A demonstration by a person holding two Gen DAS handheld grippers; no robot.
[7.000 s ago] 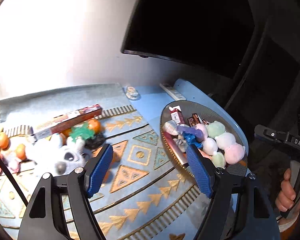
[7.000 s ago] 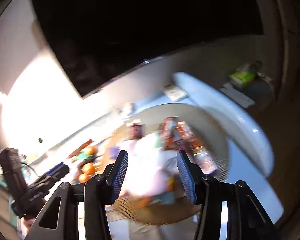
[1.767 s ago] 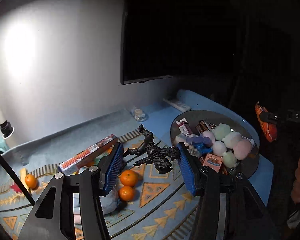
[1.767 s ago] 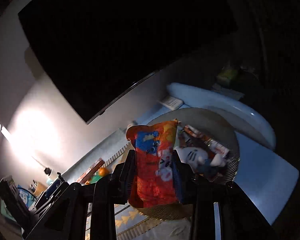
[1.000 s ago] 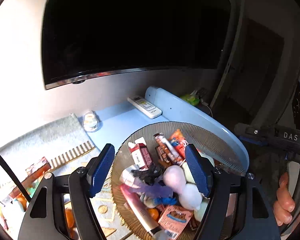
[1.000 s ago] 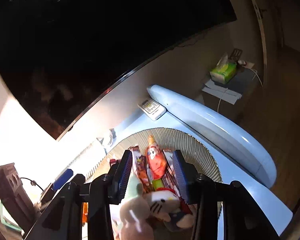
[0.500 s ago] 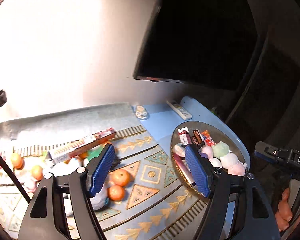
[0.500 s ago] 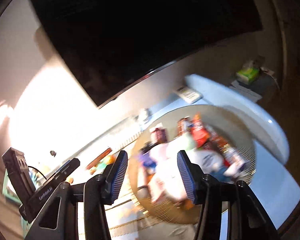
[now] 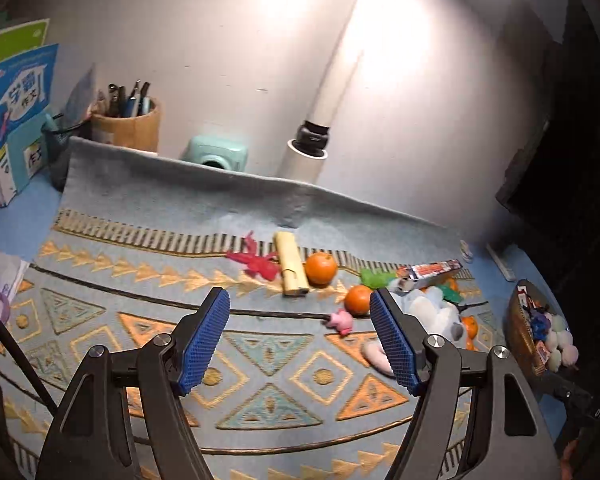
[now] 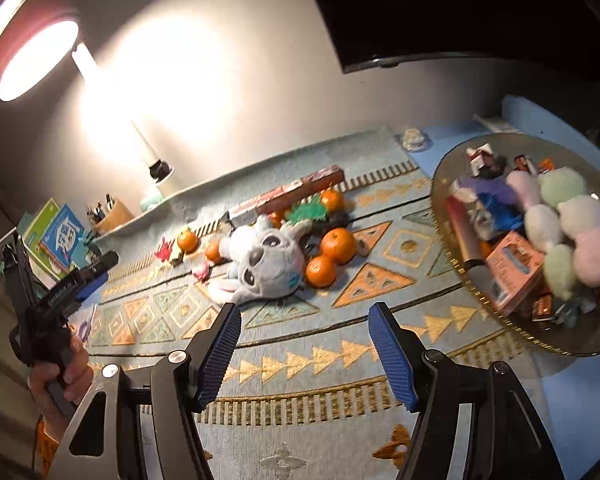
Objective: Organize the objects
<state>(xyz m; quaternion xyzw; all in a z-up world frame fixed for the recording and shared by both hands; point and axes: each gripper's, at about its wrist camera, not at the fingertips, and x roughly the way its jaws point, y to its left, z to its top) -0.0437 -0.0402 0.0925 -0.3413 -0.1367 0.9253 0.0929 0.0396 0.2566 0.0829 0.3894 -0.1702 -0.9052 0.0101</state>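
Note:
My left gripper [image 9: 300,340] is open and empty above the patterned mat [image 9: 140,272]. Ahead of it lie a red toy figure [image 9: 256,262], a yellow tube [image 9: 290,268], two oranges [image 9: 321,267], a small pink toy [image 9: 340,320] and a grey plush [image 9: 432,312]. My right gripper [image 10: 304,356] is open and empty over the mat [image 10: 284,364]. Beyond it lie the grey plush [image 10: 266,258], oranges [image 10: 338,245] and a long red box [image 10: 288,194]. The glass plate [image 10: 500,320] at the right holds pastel plush balls, snack packs and small figures.
A pen cup [image 9: 126,120], books [image 9: 16,120] and a mint device [image 9: 218,156] stand behind the mat by the wall. A white lamp pole [image 9: 320,136] rises at the back. A dark screen [image 10: 460,12] hangs above the plate. A small jar [image 10: 414,140] sits behind the plate.
Both grippers have swung left, away from the plate, over the mat. The orange snack pack and the black figure held earlier were let go into the plate; both grippers are now empty.

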